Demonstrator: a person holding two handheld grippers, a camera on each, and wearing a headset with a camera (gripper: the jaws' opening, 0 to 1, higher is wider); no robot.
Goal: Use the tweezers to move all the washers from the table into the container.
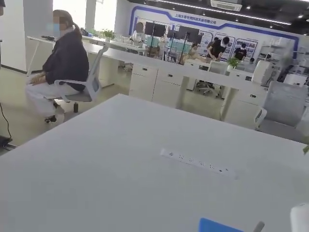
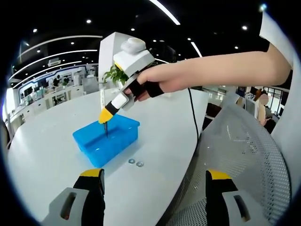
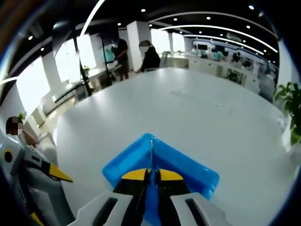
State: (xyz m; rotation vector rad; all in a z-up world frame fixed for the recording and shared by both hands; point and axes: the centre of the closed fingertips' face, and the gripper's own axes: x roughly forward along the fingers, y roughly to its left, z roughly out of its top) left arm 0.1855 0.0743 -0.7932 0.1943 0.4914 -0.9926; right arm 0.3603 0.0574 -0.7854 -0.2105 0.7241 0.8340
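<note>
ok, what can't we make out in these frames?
- Whether the tweezers hold anything: the tips are too small in the left gripper view.
- Contents of the blue container: in the right gripper view, the right hand-held gripper covers much of its inside.
- Head view: the blue container is cut off by the bottom edge.

On table point(image 2: 47, 127), left gripper view: container point(image 2: 110, 141) at centre; washers point(image 2: 131, 161), two, side by side, just beside container at its 5 o'clock; tweezers point(image 2: 106, 128) upright, tips down over container's inside; mesh chair point(image 2: 240, 150) beyond table edge, 3 o'clock; power strip point(image 1: 198, 162) on table, head view.
</note>
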